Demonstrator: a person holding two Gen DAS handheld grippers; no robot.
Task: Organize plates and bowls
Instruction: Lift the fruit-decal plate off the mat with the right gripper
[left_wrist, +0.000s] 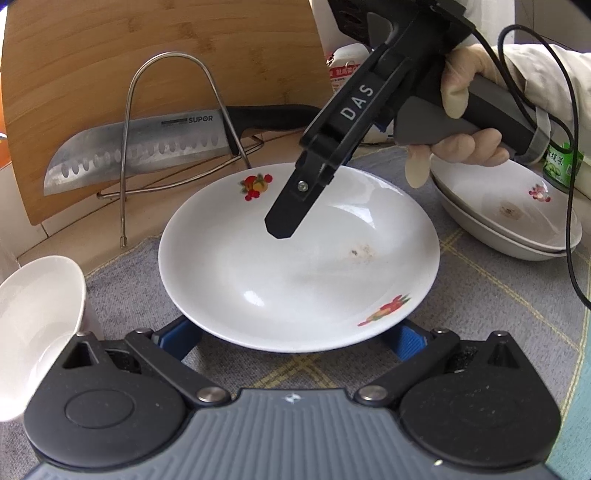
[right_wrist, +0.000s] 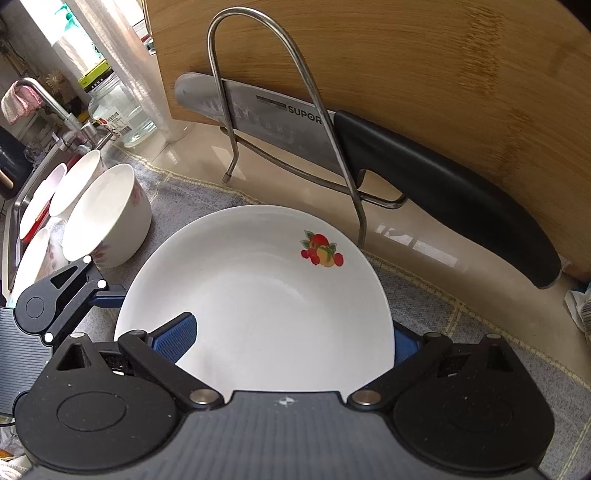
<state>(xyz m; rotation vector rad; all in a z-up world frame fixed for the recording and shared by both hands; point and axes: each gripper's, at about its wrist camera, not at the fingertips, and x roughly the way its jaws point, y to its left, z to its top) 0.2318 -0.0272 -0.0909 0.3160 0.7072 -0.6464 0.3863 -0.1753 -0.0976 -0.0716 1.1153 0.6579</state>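
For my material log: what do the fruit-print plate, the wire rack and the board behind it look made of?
Fruit-print plate: glazed white ceramic by its look, with glossy highlights and printed fruit decals. Wire rack: bent metal rod, probably stainless steel, with a dull silver sheen. Cutting board: wood or bamboo, with tan grain bands and a matte surface.

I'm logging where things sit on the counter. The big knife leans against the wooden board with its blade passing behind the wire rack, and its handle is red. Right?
Almost. The knife does lean against the wooden board behind the wire rack, but its handle is black, not red. The right wrist view shows this plainly.
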